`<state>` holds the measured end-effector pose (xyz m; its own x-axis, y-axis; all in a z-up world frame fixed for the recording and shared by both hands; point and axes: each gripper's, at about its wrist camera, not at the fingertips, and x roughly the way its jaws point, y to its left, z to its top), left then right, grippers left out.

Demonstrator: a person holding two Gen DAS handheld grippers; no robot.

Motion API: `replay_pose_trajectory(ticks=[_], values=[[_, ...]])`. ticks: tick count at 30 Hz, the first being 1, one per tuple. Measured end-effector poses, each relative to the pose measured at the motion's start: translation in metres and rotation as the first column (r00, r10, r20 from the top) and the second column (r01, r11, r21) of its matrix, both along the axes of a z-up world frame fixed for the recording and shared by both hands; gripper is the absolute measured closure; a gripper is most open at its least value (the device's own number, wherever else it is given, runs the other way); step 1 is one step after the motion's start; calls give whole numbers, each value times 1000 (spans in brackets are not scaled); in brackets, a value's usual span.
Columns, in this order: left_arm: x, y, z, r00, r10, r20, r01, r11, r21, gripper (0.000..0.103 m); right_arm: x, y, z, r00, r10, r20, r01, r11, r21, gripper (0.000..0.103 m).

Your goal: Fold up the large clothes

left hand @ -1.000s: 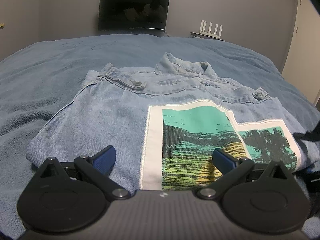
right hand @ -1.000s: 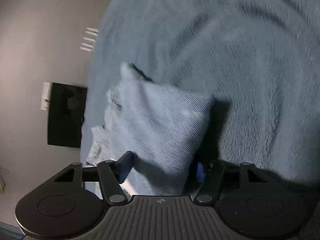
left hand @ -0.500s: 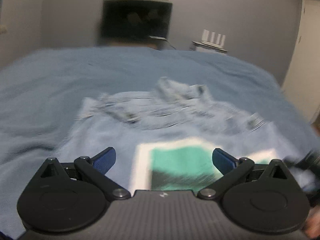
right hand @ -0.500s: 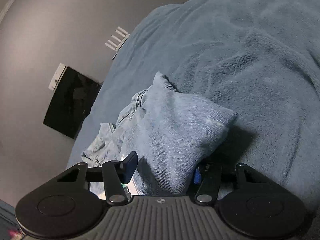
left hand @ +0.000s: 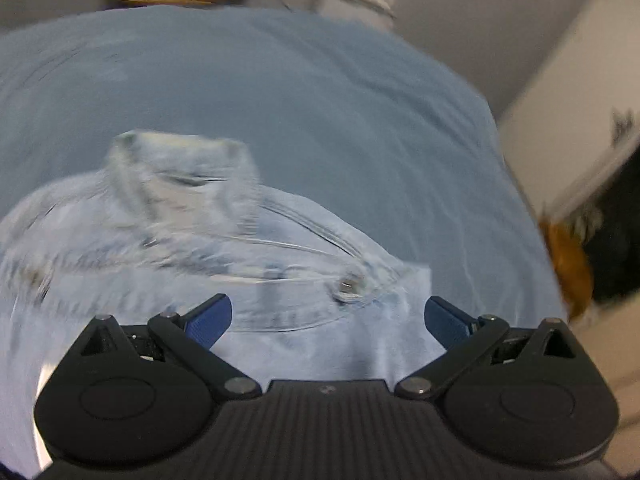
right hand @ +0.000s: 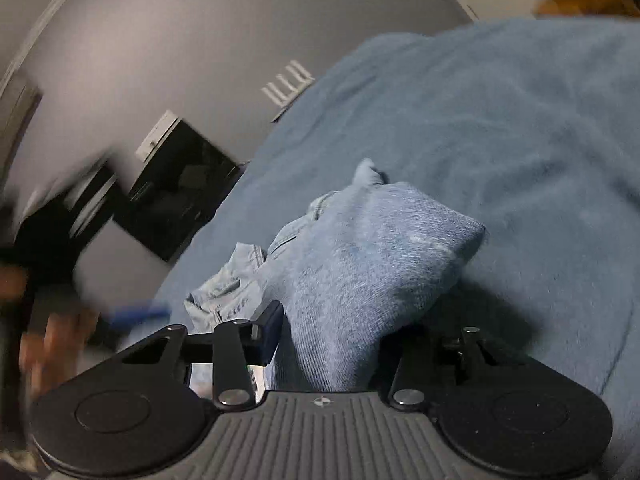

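Jacket [left hand: 168,248] lies on bed [left hand: 320,100], partly folded | right gripper [right hand: 332,336] fingers have just been closing, pinching a folded corner | left gripper [left hand: 328,316] fingers wide apart, holding nothing | left to do: more folds, I think

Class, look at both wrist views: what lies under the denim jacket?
The denim jacket lies on a blue fleece blanket, which shows all around it. The blanket beneath the jacket is covered, and anything under the blanket is hidden too.
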<state>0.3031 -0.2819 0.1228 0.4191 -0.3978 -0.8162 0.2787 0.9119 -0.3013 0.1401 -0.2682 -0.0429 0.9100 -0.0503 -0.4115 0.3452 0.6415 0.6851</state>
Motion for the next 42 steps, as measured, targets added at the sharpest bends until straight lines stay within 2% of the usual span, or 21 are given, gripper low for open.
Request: replay_pose_trajectory(ticks=[2, 5, 12, 14, 15, 17, 19, 20, 21, 22, 23, 24, 25, 28, 29, 31, 33, 35, 37, 41, 42], values=[[10, -34, 2, 994, -108, -33, 110, 989, 98, 0, -1, 0, 4, 1000, 17, 18, -16, 1000, -25, 60], [14, -81, 1, 967, -242, -78, 254, 940, 230, 0, 1, 6, 14, 997, 52, 58, -47, 995, -89, 62], [12, -158, -19, 922, -339, -186, 386, 837, 389, 0, 3, 23, 30, 978, 147, 150, -114, 972, -206, 63], [8, -177, -29, 911, -355, -208, 412, 783, 466, 2, 3, 24, 32, 974, 158, 161, -121, 969, -216, 63], [5, -185, -34, 904, -368, -218, 427, 746, 512, 3, 3, 24, 33, 973, 162, 166, -124, 968, -217, 63], [-3, -201, -44, 877, -419, -236, 469, 637, 611, 7, 0, 20, 31, 970, 168, 173, -129, 968, -214, 63], [-16, -214, -59, 839, -475, -264, 494, 465, 735, 16, -7, 18, 31, 969, 174, 178, -134, 967, -216, 63], [-21, -216, -66, 822, -500, -273, 490, 375, 787, 27, -9, 18, 31, 968, 177, 179, -136, 966, -218, 63], [-25, -215, -72, 810, -513, -284, 479, 299, 826, 36, -9, 18, 31, 967, 181, 182, -139, 965, -221, 63], [-26, -211, -75, 805, -518, -288, 466, 253, 848, 41, -15, 16, 32, 965, 187, 185, -144, 964, -226, 63], [-25, -205, -72, 809, -516, -280, 466, 273, 842, 57, -16, 17, 32, 962, 194, 190, -148, 962, -230, 63], [-22, -200, -66, 823, -502, -264, 463, 324, 825, 68, -16, 18, 33, 959, 204, 196, -156, 959, -237, 64], [-18, -190, -55, 839, -488, -240, 457, 395, 797, 72, -22, 18, 32, 956, 214, 201, -161, 955, -247, 65], [-13, -161, -25, 860, -479, -173, 441, 531, 723, 78, -37, 10, 31, 944, 245, 223, -180, 944, -275, 66], [-9, -144, -12, 877, -459, -142, 424, 601, 677, 80, -36, 11, 31, 937, 261, 231, -190, 939, -288, 67], [-3, -111, 11, 904, -419, -89, 387, 709, 589, 82, -41, 13, 35, 923, 301, 241, -217, 922, -320, 67], [-2, -73, 29, 925, -377, -36, 344, 798, 495, 83, -43, 18, 38, 905, 346, 247, -249, 902, -352, 67], [-1, -31, 43, 947, -320, 15, 286, 867, 408, 84, -43, 22, 41, 884, 395, 250, -289, 882, -371, 67], [-2, 8, 51, 965, -258, 53, 226, 914, 337, 85, -41, 31, 42, 861, 447, 242, -326, 851, -411, 67], [1, 89, 50, 988, -135, 77, 119, 976, 184, 86, -42, 59, 44, 821, 541, 183, -377, 754, -538, 65], [0, 106, 49, 990, -113, 79, 101, 985, 138, 86, -41, 70, 41, 820, 551, 157, -374, 722, -581, 57]])
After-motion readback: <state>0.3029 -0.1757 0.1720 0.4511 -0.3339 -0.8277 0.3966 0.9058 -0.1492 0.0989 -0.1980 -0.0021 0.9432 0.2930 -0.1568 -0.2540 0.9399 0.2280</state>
